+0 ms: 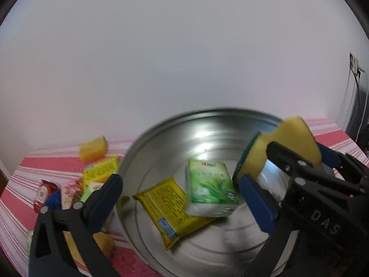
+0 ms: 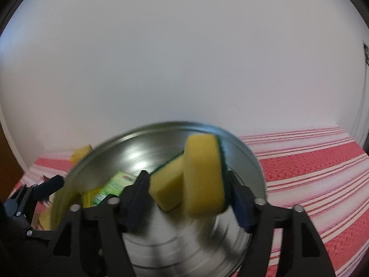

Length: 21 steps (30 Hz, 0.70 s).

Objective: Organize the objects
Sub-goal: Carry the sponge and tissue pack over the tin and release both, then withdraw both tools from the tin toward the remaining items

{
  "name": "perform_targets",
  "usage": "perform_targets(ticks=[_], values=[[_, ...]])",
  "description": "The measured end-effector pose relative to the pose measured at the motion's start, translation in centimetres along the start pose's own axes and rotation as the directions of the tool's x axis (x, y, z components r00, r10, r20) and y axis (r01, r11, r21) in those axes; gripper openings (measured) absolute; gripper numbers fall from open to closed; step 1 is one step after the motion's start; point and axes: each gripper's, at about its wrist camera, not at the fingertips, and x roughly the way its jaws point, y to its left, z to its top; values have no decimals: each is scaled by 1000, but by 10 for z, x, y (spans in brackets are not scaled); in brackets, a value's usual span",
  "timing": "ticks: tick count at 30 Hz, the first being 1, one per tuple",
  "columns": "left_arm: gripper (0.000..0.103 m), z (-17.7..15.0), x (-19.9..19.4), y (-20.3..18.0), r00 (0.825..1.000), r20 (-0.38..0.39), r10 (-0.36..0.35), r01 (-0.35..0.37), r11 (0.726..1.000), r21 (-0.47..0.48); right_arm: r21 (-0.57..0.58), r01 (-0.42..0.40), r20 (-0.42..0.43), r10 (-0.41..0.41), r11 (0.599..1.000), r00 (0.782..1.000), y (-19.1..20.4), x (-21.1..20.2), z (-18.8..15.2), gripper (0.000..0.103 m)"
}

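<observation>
A large steel bowl holds a yellow packet and a green tissue pack. My left gripper is open and empty over the bowl. In the right wrist view, my right gripper is over the bowl; a yellow sponge with a green scrub side is between its spread fingers, touching the right one, with a second sponge behind it. The first sponge also shows in the left wrist view.
To the bowl's left on the red-and-white striped cloth lie another yellow sponge, a yellow packet, a red wrapper and other packs. Striped cloth extends right of the bowl. A white wall is behind.
</observation>
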Motion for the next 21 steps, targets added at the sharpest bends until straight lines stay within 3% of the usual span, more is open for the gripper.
perform_targets(ticks=[7,17,21], values=[[103,-1,-9,12,1000,-10,-10,9,999,-38,71,54,114,-62,996,991,-10,-29,0,75],[103,-7,-20,32,1000,-12,19,-19,997,-75,123,82,137,-98,989,986,-10,-54,-2,75],[103,-12,-25,41,999,-5,34,-34,996,-83,110,125,232,-148,986,961,-4,-79,-5,75]])
